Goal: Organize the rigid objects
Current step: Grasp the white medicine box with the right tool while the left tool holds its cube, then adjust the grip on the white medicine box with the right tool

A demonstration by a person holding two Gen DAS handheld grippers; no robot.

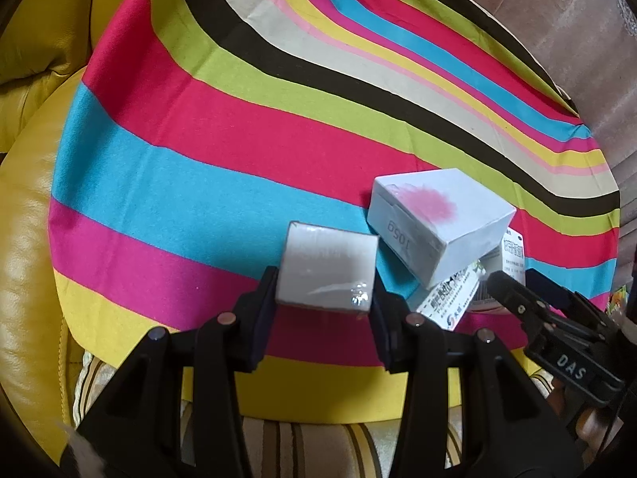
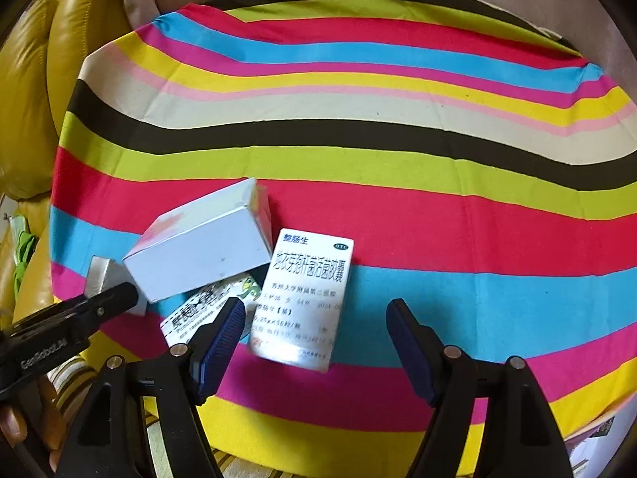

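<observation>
My left tool is closed on a small grey-white box; both pads press its two sides, and the box sits at the near part of the striped cloth. Just to the right of it I see a larger white box with a pink mark on top, which lies tilted over a flat packet with green print. My right tool stands open, with nothing between its blue pads. Under its opening lies a white medicine box with blue letters, flat on the cloth, touching neither pad. In the right wrist view the larger white box is to the left of this medicine box, very near it. A yellow leather cushion borders the cloth at the left.
</observation>
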